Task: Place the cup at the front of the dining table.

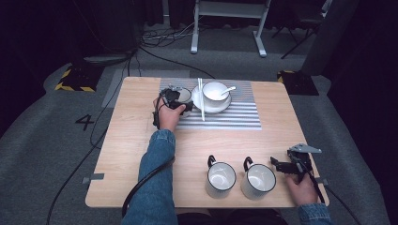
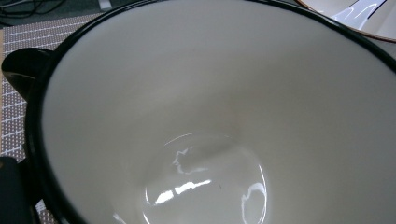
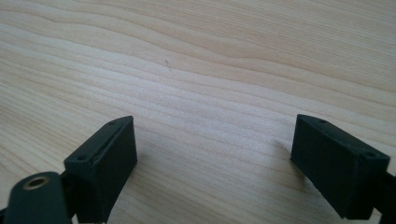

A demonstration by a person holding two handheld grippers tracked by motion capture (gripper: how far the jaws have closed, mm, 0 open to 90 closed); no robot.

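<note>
In the high view the left gripper (image 1: 177, 101) is out at the far left part of the wooden table (image 1: 141, 159), at a white mug (image 1: 184, 96) that stands on the left end of the striped placemat (image 1: 234, 117), just beside the saucer (image 1: 223, 107) that carries a white bowl (image 1: 215, 91) with a spoon (image 1: 228, 89) in it; 2 chopsticks (image 1: 201, 98) lie across the saucer's left rim, their long axis running away from the person. The mug sits right at the gripper's tip, so the left hand (image 1: 168, 116) is far nearer to it than the right hand (image 1: 300, 188), which is at the near right corner. Whether the jaws press on the mug I cannot tell from here. 2 more mugs (image 1: 220, 179) (image 1: 258, 181) with black handles stand side by side at the near edge, the right gripper (image 1: 281, 165) just beside the right-hand one. In the left gripper view the camera looks straight down into the mug (image 2: 215, 121): black rim, glossy empty bottom, handle (image 2: 23, 67) off to the upper left, placemat (image 2: 11, 116) beneath; a dark piece at the lower left edge may be a jaw beside the wall, but a grip cannot be confirmed. In the right gripper view the 2 black jaws stand wide apart over bare wood (image 3: 210, 70), holding nothing. Around the table lie grey carpet, trailing cables and a white frame's legs.
</note>
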